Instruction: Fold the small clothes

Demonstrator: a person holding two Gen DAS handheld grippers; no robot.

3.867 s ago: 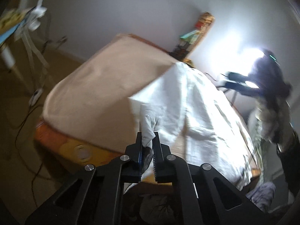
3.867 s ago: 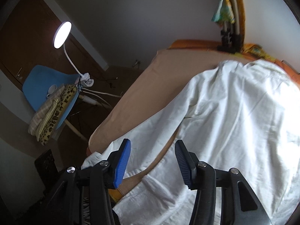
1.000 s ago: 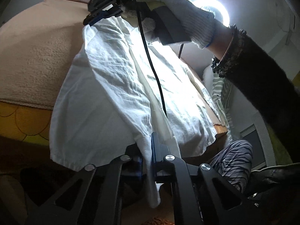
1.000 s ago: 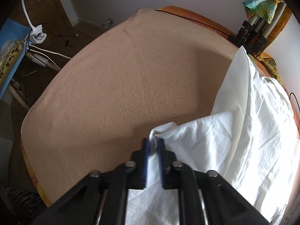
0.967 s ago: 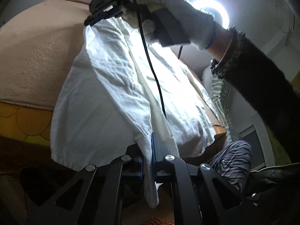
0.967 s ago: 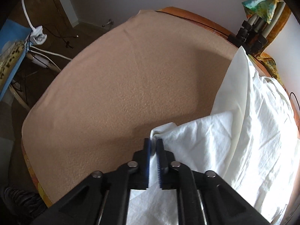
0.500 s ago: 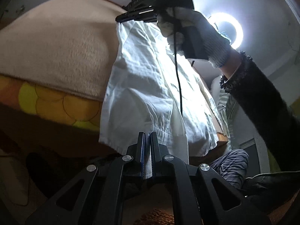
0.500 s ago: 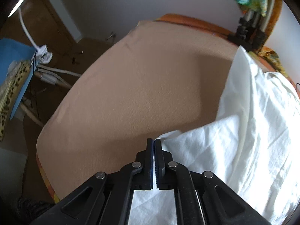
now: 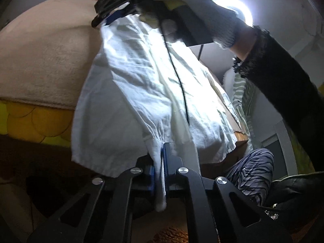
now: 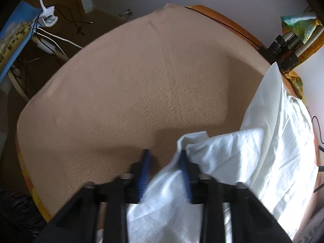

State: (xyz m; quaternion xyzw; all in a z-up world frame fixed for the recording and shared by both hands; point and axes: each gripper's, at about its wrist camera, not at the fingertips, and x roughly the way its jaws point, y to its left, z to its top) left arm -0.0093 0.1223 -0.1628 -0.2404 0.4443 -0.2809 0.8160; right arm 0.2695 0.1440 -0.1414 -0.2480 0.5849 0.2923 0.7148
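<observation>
A white shirt point(image 9: 141, 93) lies over the near edge of a table covered by a tan blanket point(image 10: 141, 85). My left gripper point(image 9: 159, 158) is shut on a gathered cuff of the shirt, below the table edge. My right gripper point(image 10: 165, 156) is open above the blanket; the shirt's folded corner point(image 10: 194, 139) lies loosely between its blue pads and against the right one. In the left wrist view the right gripper point(image 9: 113, 18) shows at the shirt's upper corner, held by a gloved hand point(image 9: 194, 14).
A blue chair point(image 10: 14, 32) with patterned cloth, a lamp base and cables stand on the floor at the left. Rolled tubes and a colourful cloth point(image 10: 297, 26) lean at the far right. A ring light point(image 9: 235, 8) glares behind the hand. A striped cushion point(image 9: 251, 172) sits below the table.
My right gripper has opened; half a second ago its jaws were shut on the shirt corner. The left gripper still holds the cuff and has shifted slightly.
</observation>
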